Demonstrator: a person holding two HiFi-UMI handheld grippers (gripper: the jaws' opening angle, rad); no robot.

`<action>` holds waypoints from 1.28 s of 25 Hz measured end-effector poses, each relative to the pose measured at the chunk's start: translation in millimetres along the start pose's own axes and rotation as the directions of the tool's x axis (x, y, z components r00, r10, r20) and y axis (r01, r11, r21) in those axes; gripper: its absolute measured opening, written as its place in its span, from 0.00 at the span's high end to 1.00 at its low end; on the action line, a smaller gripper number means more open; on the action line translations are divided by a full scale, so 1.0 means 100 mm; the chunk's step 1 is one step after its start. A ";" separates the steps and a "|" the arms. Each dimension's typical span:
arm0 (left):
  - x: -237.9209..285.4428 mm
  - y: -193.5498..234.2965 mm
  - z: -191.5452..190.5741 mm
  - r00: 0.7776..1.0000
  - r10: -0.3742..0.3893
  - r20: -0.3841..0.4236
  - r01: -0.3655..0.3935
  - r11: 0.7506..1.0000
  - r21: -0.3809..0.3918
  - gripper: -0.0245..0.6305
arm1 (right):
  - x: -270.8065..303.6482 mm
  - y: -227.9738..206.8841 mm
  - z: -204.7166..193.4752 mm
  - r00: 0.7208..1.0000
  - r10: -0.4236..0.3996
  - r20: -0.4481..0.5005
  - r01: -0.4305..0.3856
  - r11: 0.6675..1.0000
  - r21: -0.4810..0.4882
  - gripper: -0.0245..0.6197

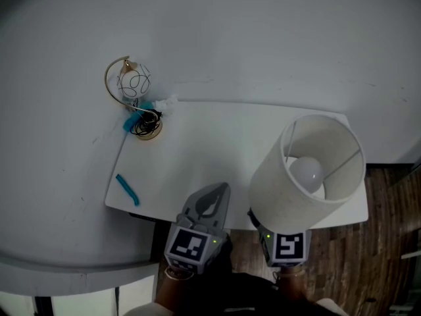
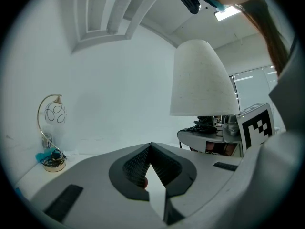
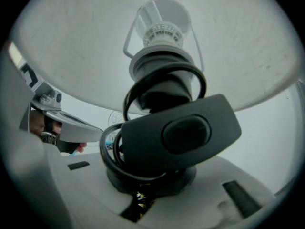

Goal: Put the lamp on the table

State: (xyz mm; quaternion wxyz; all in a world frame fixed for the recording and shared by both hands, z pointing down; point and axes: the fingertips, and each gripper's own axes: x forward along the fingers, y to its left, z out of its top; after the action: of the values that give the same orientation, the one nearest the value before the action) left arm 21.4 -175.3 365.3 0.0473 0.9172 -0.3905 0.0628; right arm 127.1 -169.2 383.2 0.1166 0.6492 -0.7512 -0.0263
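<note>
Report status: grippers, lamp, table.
Right gripper shut on lamp, held up at table's near edge. Left gripper shut, empty. Ornament far left, not in the way.

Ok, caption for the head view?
Right gripper holds white drum-shade lamp at near edge of white rectangular table; left gripper shut, empty.

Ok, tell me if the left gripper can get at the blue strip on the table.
Probably yes. The left gripper is empty, and only bare table lies between it and the blue strip. The lamp is off to its right.

A plain furnished room: white table [image 1: 217, 150], wood floor [image 1: 389, 242], gold wire ornament [image 1: 130, 91].
</note>
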 end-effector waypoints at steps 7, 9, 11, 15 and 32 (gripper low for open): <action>0.10 0.20 -0.03 1.000 -0.004 -0.009 0.004 1.000 -0.011 0.97 | 0.20 0.03 -0.02 1.000 -0.002 0.003 0.002 1.000 0.004 0.93; 0.12 0.25 -0.03 1.000 -0.007 -0.012 0.006 1.000 -0.013 0.97 | 0.26 0.04 -0.02 1.000 0.002 0.008 -0.002 1.000 -0.007 0.93; 0.15 0.30 -0.03 1.000 -0.010 -0.013 0.010 1.000 -0.013 0.97 | 0.31 0.05 -0.03 1.000 0.008 0.014 -0.008 1.000 -0.010 0.93; 0.19 0.37 -0.04 1.000 -0.016 -0.008 0.016 1.000 -0.020 0.97 | 0.39 0.08 -0.04 1.000 0.019 0.023 -0.019 1.000 -0.016 0.93; 0.37 0.68 -0.13 1.000 0.015 -0.027 -0.016 0.999 -0.036 0.97 | 0.79 0.14 -0.16 0.998 0.051 0.024 -0.051 0.998 -0.023 0.93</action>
State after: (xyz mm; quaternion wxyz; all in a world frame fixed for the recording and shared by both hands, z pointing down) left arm -3.8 -246.5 386.1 0.0689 0.9122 -0.3982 0.0683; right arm 106.2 -242.3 412.3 0.1151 0.6282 -0.7685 -0.0397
